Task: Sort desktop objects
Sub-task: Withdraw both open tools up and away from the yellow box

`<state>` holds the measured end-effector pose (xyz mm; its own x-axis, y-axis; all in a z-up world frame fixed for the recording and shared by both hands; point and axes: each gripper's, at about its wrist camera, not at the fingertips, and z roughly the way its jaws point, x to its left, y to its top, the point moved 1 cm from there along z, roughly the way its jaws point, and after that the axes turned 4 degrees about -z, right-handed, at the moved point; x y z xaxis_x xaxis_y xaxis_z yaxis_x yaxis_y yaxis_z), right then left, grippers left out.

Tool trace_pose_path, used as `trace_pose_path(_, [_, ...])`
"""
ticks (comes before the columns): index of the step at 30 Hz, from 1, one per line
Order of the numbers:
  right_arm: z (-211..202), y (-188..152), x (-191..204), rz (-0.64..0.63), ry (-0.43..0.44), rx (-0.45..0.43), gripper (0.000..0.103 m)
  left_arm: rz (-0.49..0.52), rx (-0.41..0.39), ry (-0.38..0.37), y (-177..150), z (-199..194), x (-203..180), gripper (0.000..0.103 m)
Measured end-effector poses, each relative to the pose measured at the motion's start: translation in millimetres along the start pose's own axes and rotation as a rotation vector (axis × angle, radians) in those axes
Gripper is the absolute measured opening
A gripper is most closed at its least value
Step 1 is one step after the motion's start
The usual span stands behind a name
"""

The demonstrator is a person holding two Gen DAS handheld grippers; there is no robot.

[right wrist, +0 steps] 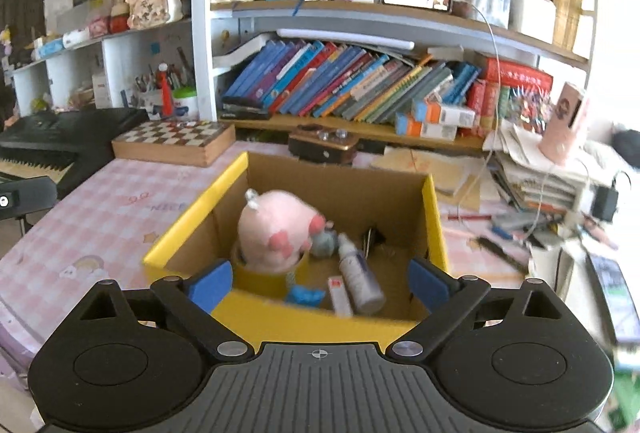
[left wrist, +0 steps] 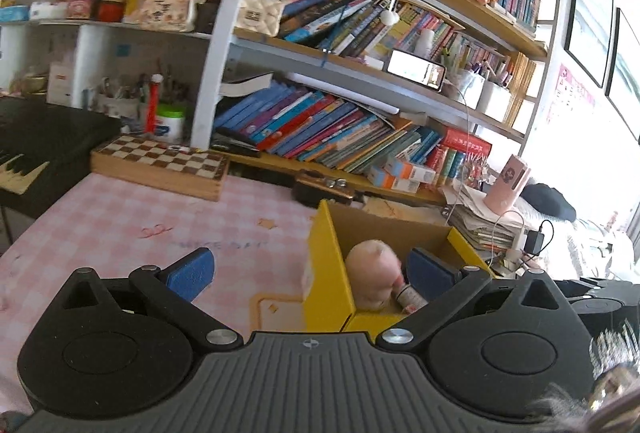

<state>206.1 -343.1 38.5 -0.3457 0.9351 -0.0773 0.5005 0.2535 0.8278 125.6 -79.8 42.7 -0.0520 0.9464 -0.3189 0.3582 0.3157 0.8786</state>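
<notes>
A yellow cardboard box (right wrist: 192, 215) stands on the pink checked tablecloth, and in the left wrist view the box (left wrist: 326, 273) sits at centre right. Inside it lie a pink plush toy (right wrist: 276, 233), a yellow tape roll (right wrist: 260, 279), a small spray bottle (right wrist: 358, 279), a thin red-and-white stick (right wrist: 339, 295) and a blue item (right wrist: 306, 295). My right gripper (right wrist: 320, 285) hovers above the box's near wall, jaws wide apart, nothing between them. My left gripper (left wrist: 310, 273) is open too, straddling the box's left wall, with the plush toy (left wrist: 374, 277) beside its right finger.
A wooden chessboard box (right wrist: 174, 141) and a black keyboard (right wrist: 60, 137) lie at the left. Bookshelves (right wrist: 360, 81) rise behind the table. A paper stack with a pink cup (right wrist: 564, 125), cables and pens crowd the right side. A dark wooden box (right wrist: 322, 145) sits behind the yellow one.
</notes>
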Motion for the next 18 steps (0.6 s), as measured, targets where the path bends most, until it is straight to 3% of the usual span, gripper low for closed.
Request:
trace_pose_path(3, [-14.5, -11.7, 17.6, 0.024, -0.010, 0.002, 0.098, 0.012, -0.005, 0.002, -5.2, -18.4, 9.5, 0.103])
trace_pose_path(9, [-41.1, -34.2, 52.9, 0.055, -0.052, 0.000, 0.101, 0.067, 0.084, 0.066, -15.5, -44.4, 24.8, 0.103])
trace_pose_path(12, [-53.1, -46.0, 68.9, 0.081, -0.057, 0.008, 0.101, 0.047, 0.105, 0.063, -23.4, -58.0, 37.7, 0.103])
trace_pose_path(18, [-68.4, -64.1, 91.9, 0.144, -0.056, 0.043, 0.101, 0.110, 0.139, 0.068, -44.6, -84.0, 49.9, 0.103])
